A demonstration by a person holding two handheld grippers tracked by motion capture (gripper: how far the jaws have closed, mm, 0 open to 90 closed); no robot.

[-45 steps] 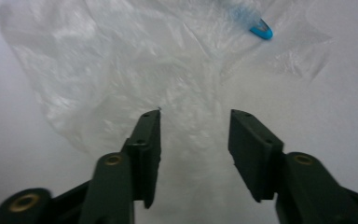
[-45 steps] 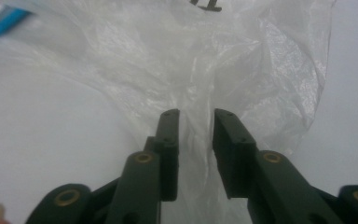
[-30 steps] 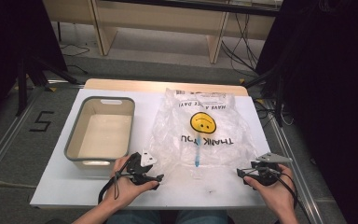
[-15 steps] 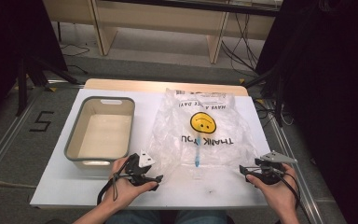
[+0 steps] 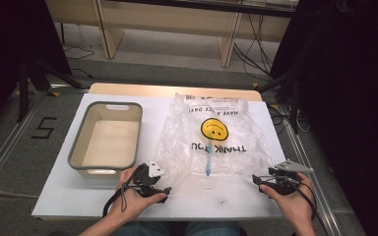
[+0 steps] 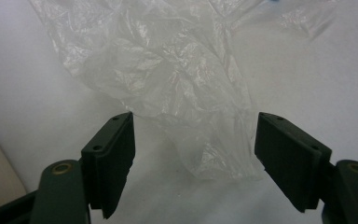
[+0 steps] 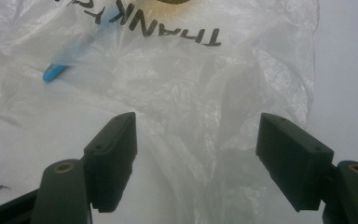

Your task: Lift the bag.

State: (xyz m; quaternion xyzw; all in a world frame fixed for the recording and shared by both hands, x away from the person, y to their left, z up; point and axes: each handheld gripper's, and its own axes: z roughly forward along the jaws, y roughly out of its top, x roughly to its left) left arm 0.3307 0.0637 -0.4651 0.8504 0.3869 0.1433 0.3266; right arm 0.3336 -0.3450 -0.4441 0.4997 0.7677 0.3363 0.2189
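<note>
Right now your left claw (image 6: 193,154) and right claw (image 7: 196,158) gape unclenched over the crinkled clear plastic bag (image 5: 211,142), smiley-printed, mid-frame.

Plastic bag (image 5: 211,142): clear, yellow smiley face, black "THANK YOU" lettering. Pen (image 5: 208,161) inside: blue. Bin (image 5: 106,139): grey rim, cream interior. Tabletop (image 5: 236,196): white. Gripper jaws: black.
</note>
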